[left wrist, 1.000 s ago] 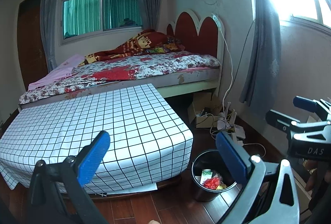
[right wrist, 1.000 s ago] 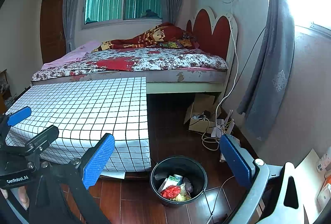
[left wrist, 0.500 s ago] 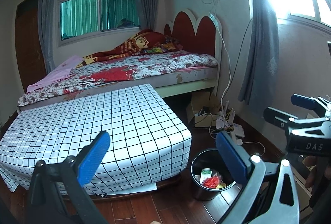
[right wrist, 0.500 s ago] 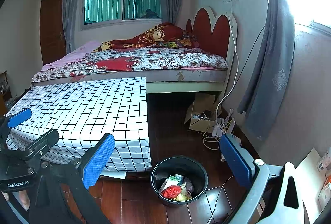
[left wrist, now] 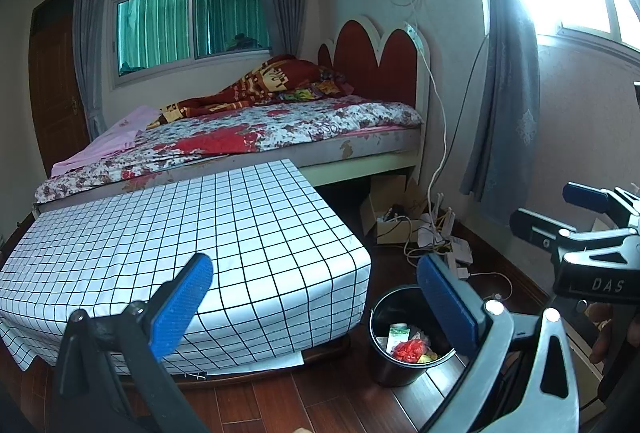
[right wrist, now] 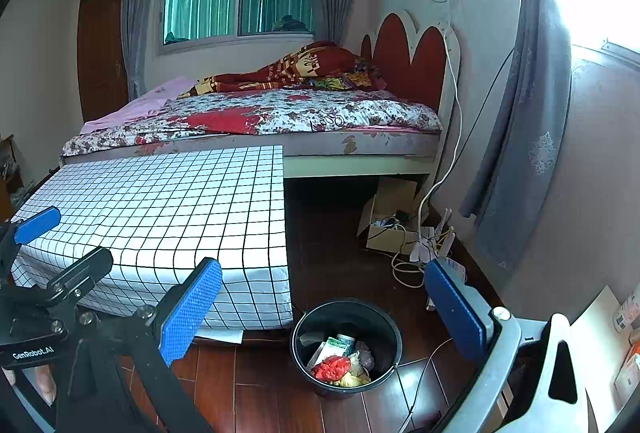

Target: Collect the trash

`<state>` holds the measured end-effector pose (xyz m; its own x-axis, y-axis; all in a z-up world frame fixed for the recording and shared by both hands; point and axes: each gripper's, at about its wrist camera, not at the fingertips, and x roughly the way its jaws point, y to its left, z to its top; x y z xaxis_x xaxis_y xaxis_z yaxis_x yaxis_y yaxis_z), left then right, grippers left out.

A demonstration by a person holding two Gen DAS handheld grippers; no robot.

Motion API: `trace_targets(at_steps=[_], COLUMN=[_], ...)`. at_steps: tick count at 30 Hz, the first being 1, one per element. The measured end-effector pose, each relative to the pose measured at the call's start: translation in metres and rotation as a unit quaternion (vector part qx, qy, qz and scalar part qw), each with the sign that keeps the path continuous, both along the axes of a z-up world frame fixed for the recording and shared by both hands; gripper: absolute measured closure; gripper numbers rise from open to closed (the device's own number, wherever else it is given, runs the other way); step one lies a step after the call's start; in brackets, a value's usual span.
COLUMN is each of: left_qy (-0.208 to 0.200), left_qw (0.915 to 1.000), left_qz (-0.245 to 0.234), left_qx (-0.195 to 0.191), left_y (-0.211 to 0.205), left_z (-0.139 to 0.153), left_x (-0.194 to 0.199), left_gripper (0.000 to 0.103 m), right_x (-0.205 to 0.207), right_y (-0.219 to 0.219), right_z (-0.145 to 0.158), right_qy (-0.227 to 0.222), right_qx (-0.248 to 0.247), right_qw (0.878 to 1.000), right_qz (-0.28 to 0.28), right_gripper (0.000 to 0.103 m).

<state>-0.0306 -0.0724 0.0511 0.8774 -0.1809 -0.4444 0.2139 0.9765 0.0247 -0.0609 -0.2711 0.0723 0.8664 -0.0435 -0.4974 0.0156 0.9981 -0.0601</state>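
A black bin (left wrist: 404, 365) (right wrist: 347, 347) stands on the wooden floor by the corner of the low table covered in white grid cloth (left wrist: 180, 245) (right wrist: 160, 217). Trash lies in it: a red crumpled wrapper (right wrist: 331, 367), a green and white packet (right wrist: 334, 347) and yellow scraps. My left gripper (left wrist: 316, 301) is open and empty, held above the table's near corner and the bin. My right gripper (right wrist: 320, 307) is open and empty, above and in front of the bin. Each gripper shows at the edge of the other's view.
A bed (right wrist: 256, 121) with a floral cover and red headboard stands behind the table. A cardboard box (right wrist: 386, 217), cables and a router (right wrist: 434, 245) lie on the floor by the wall. Grey curtains (right wrist: 520, 137) hang at right.
Both grippers stay open and empty. The left wrist view has shifted slightly; the bin and table hold their places.
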Motion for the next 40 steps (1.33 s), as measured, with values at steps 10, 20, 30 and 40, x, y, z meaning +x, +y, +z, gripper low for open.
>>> trace_targets(at_steps=[10,20,30,40], left_qy=[0.004,0.006,0.013,-0.001], left_qw=[1.0000,1.0000,0.9999,0.9999], left_qz=[0.001,0.000,0.004,-0.001], left_qx=[-0.001,-0.001,-0.002,0.014], left_y=[0.001,0.000,0.004,0.003], left_z=[-0.003,-0.005,-0.012,-0.011], left_x=[0.001,0.001,0.001,0.000], left_gripper=[0.001,0.001,0.001,0.001], right_x=[0.000,0.001,-0.001,0.000], right_y=[0.000,-0.001,0.001,0.000], right_z=[-0.003,-0.009,-0.012,-0.015], right_qy=[0.003,0.008,0.011,0.015], right_qx=[0.000,0.001,0.000,0.002], right_qw=[1.000,1.000,1.000,1.000], right_qz=[0.001,0.000,0.000,-0.001], right_gripper=[0.001,0.001,0.001,0.001])
